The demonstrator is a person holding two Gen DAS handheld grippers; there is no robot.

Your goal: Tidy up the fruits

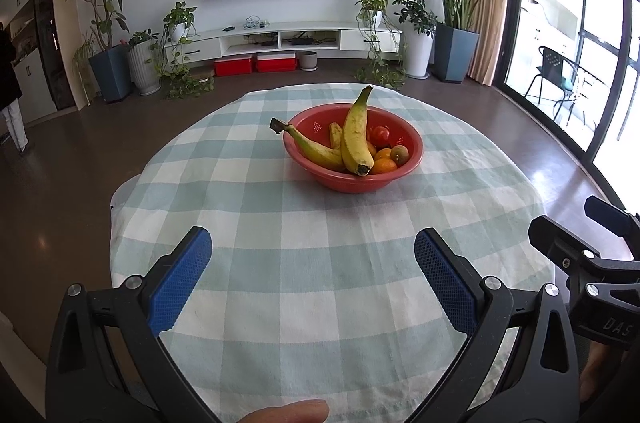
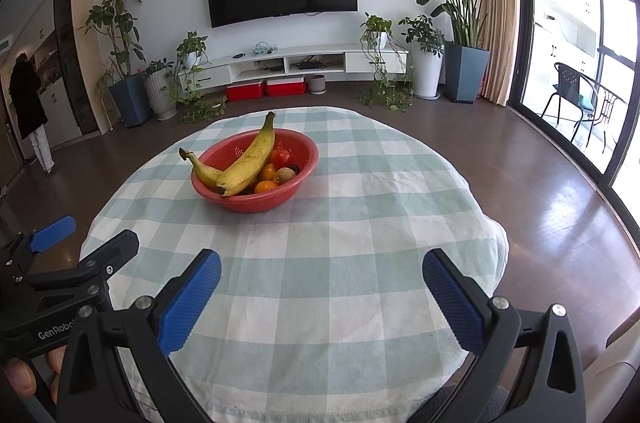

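A red bowl [image 1: 352,179] stands on the far half of a round table with a green-and-white checked cloth [image 1: 304,287]. It holds bananas [image 1: 356,135], a tomato [image 1: 380,135], oranges [image 1: 385,165] and a kiwi [image 1: 399,153]. The bowl also shows in the right wrist view [image 2: 256,203], with a banana [image 2: 250,161] across it. My left gripper [image 1: 312,275] is open and empty above the near cloth. My right gripper [image 2: 322,295] is open and empty, also short of the bowl. Each gripper shows at the edge of the other's view.
The table edge [image 2: 496,223] drops to a dark floor all round. Potted plants [image 1: 456,55] and a TV unit [image 1: 288,39] line the far wall. A person [image 2: 32,115] stands far left. A glass door with a chair [image 2: 576,99] is on the right.
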